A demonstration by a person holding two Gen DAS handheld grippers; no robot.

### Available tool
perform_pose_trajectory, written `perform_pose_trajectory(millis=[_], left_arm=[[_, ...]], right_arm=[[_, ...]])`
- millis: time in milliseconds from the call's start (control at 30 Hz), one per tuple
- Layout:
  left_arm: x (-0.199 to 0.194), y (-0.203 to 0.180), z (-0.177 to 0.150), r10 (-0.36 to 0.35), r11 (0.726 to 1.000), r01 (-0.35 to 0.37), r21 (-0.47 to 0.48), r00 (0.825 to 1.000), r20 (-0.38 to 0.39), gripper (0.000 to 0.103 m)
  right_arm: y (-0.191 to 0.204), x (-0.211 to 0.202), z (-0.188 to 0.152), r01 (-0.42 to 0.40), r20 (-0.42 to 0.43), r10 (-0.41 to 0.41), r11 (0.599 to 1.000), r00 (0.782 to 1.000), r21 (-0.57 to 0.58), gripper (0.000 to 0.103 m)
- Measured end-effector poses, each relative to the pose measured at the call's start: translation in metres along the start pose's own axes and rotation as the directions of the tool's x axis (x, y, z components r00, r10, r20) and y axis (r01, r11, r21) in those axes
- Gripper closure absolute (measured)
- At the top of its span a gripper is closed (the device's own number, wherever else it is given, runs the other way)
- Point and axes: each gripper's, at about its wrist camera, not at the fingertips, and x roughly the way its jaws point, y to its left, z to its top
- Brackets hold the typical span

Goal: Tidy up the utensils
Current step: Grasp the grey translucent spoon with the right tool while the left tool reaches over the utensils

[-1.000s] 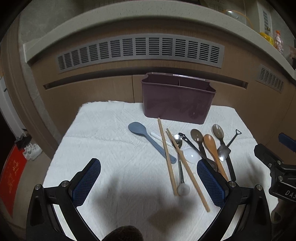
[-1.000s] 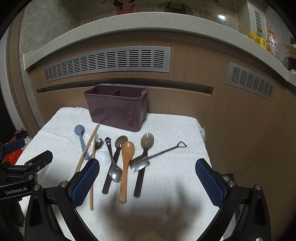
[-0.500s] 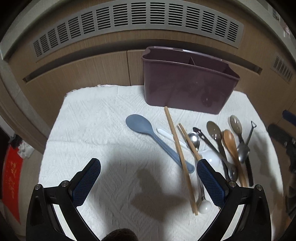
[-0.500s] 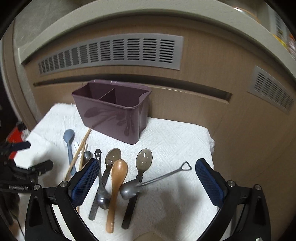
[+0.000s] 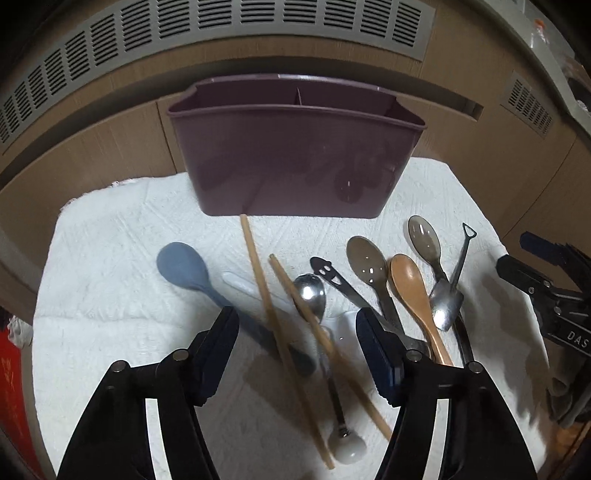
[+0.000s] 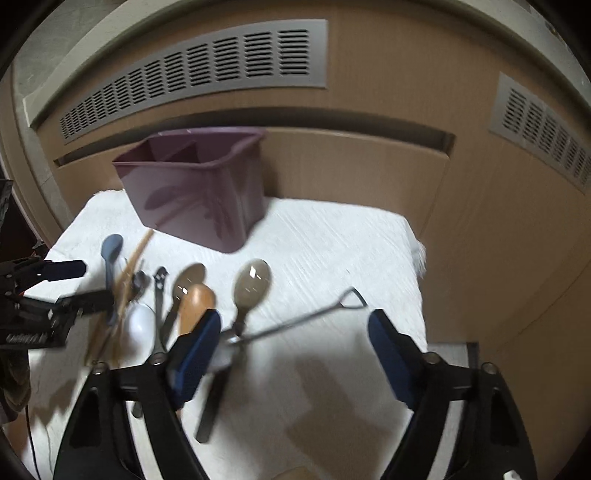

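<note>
A purple divided caddy [image 5: 295, 158] stands at the back of a white towel [image 5: 110, 295]; it also shows in the right wrist view [image 6: 195, 192]. In front lie a blue spoon [image 5: 184, 267], two wooden chopsticks [image 5: 266, 291], a metal spoon [image 5: 312, 291], a white spoon [image 5: 345, 445], brown spoons [image 5: 365, 260], an orange spoon [image 5: 410, 288] and a small metal shovel spoon [image 5: 448, 295]. My left gripper [image 5: 297, 332] is open, low over the chopsticks. My right gripper [image 6: 293, 332] is open over the shovel spoon [image 6: 295, 325] and a brown spoon [image 6: 253, 284].
Wooden cabinet fronts with grey vent grilles [image 5: 258, 18] rise right behind the caddy. The towel's right edge [image 6: 417, 251] drops off beside the cabinet. The right gripper shows at the right in the left wrist view [image 5: 546, 295]; the left gripper shows at the left in the right wrist view [image 6: 48, 302].
Both grippers have moved forward and down toward the utensils. Both jaws have narrowed but stay open. The utensils have not moved.
</note>
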Motion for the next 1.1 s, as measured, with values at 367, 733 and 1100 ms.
perform_pose_trajectory(millis=[367,733,1100], left_arm=[[0.013,-0.076,0.020,-0.063,0.983,0.072,0.171,0.996,-0.057,0.053],[0.043,-0.090,0.023,-0.085,0.990,0.097,0.103,0.990,-0.113,0.062],[0.059,-0.102,0.025,-0.001,0.992,0.014,0.127,0.994,-0.105,0.063]], right_arm=[[-0.015,-0.003,-0.014,-0.063,-0.024,0.064,0.998,0.998,0.032,0.055],[-0.040,-0.015,-0.039,-0.050,-0.023,0.052,0.995,0.998,0.083,0.055],[-0.048,-0.017,-0.051,-0.077,-0.024,0.080,0.990,0.996,0.115,0.055]])
